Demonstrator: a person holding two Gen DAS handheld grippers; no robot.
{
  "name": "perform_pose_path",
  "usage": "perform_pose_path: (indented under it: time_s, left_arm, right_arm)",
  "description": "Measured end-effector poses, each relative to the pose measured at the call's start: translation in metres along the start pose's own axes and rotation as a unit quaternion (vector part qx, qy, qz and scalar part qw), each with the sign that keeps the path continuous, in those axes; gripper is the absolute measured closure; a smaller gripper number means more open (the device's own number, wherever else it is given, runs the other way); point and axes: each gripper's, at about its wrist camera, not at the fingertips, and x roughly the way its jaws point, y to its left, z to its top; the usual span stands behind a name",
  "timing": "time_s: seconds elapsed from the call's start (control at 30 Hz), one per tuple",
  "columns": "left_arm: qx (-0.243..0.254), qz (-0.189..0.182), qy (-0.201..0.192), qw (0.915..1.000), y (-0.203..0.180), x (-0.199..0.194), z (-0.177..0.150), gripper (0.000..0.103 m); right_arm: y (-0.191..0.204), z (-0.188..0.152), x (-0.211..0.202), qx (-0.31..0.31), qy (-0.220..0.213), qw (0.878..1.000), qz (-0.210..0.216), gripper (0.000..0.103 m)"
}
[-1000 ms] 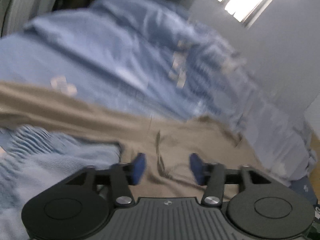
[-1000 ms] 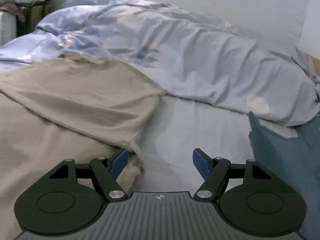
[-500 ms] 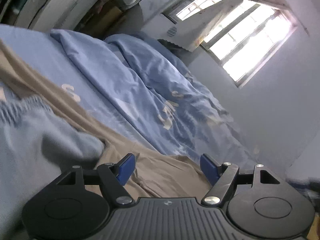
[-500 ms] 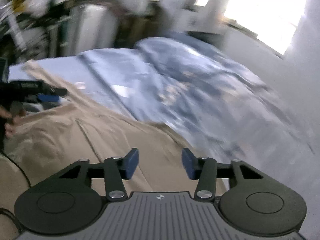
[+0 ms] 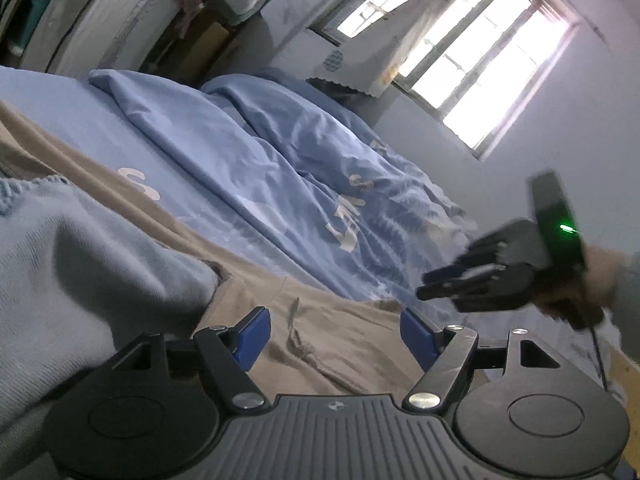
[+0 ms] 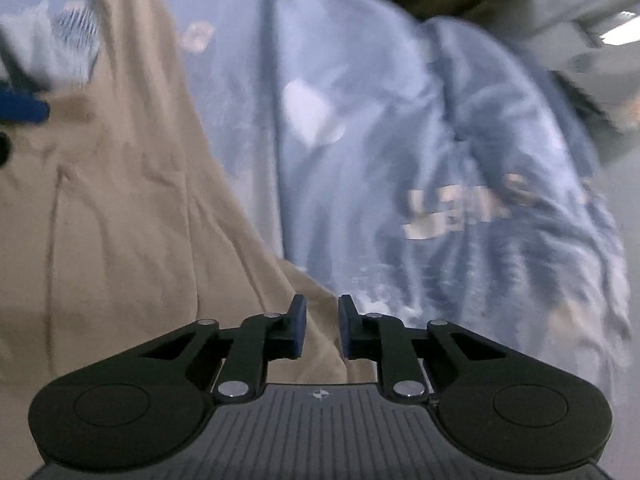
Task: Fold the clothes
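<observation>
A tan garment, wrinkled and with a seam running up its middle, lies spread on a bed covered by a light blue sheet. In the left wrist view the left tongs stand spread just above this tan cloth with nothing between the blue pads; whether they touch the fabric cannot be told. A pale blue knitted garment bulks up at the left of that view, overlapping the tan one. A crumpled blue duvet with pale lettering lies along the far side of the bed, under a bright window. At the right of the same view the right tongs show blurred, held in a hand, hanging over the duvet's near edge. In the right wrist view, which is smeared by motion, the right tongs have just been closing and now stand narrowly apart, with the edge of the tan garment showing behind the gap; no pinch on the cloth can be made out. One blue pad of the left tongs shows at that view's left edge.
</observation>
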Motion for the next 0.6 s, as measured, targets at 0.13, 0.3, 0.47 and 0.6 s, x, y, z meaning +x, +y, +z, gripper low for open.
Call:
perform_pose_path:
  time_s: [0.13,0.3,0.47,0.6]
  left_arm:
    - [0.032,0.045,0.022,0.9982,0.002,0.012,-0.016,0.032]
    - [0.033,0.048,0.018,0.9981,0.004,0.012,-0.02,0.032]
    - [0.036,0.054,0.021,0.9977,0.003,0.013,-0.022,0.032]
    - [0.031,0.052,0.022,0.9979,0.006,0.014,-0.022,0.032]
  right_arm:
    - [0.007,0.01,0.04,-0.09,0.052,0.994,-0.016,0.086]
    - [0.016,0.02,0.073,-0.156,0.079,0.985,-0.001,0.086]
    - [0.019,0.03,0.094,-0.208,0.107,0.972,0.01,0.086]
    - [0.02,0.032,0.106,-0.239,0.133,0.961,0.038,0.086]
